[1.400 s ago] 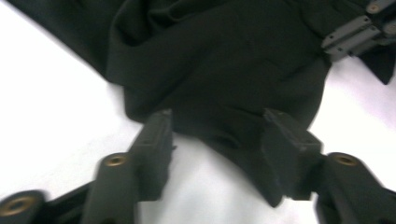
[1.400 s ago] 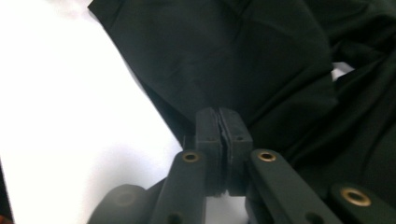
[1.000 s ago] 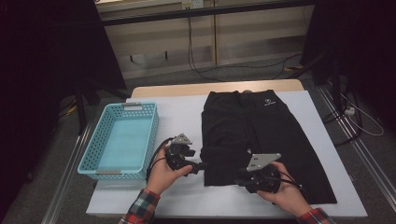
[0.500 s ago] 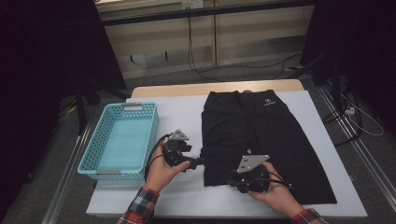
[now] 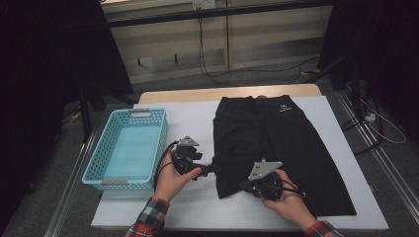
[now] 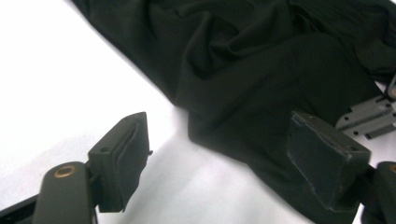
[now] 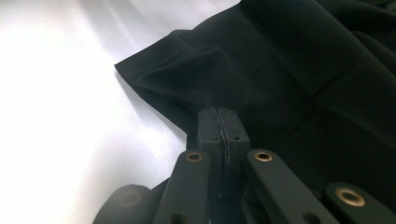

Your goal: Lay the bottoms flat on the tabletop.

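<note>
Since a second ago, the right gripper (image 5: 245, 186) has slid left onto the hem of the black fabric shorts (image 5: 276, 148) near the white table's (image 5: 188, 118) front edge. Its jaws have just been closing and now pinch the cloth, probably to lift it. The left gripper (image 5: 211, 169) waits agape at the hem's left corner.

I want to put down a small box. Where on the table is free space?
The white table top is bare between the light blue perforated plastic basket and the black cloth garment, toward the far edge. The basket's inside is also free. The near edge is crowded: both hands with the left tongs and right tongs work at the garment's corner.
</note>
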Demonstrator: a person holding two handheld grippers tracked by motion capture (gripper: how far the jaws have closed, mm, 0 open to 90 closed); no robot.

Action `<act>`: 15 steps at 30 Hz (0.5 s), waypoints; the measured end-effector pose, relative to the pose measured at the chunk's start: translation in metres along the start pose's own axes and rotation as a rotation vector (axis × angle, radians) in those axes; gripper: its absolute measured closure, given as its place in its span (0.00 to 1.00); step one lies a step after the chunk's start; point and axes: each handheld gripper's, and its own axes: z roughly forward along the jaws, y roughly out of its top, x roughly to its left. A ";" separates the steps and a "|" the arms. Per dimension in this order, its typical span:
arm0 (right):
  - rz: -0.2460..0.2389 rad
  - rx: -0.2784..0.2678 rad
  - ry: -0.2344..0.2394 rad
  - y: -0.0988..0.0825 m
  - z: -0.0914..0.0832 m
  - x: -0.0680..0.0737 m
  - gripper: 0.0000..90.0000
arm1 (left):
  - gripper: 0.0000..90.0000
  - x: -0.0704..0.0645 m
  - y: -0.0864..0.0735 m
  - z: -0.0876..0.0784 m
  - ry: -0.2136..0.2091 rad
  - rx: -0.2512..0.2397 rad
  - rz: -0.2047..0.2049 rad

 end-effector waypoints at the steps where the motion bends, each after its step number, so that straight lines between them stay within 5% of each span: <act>1: 0.015 0.003 0.021 0.000 -0.002 -0.001 1.00 | 0.28 0.001 0.000 0.000 0.003 -0.009 -0.008; 15: 0.017 0.012 0.102 -0.011 -0.026 0.007 1.00 | 0.28 0.002 0.002 0.003 0.019 -0.001 0.000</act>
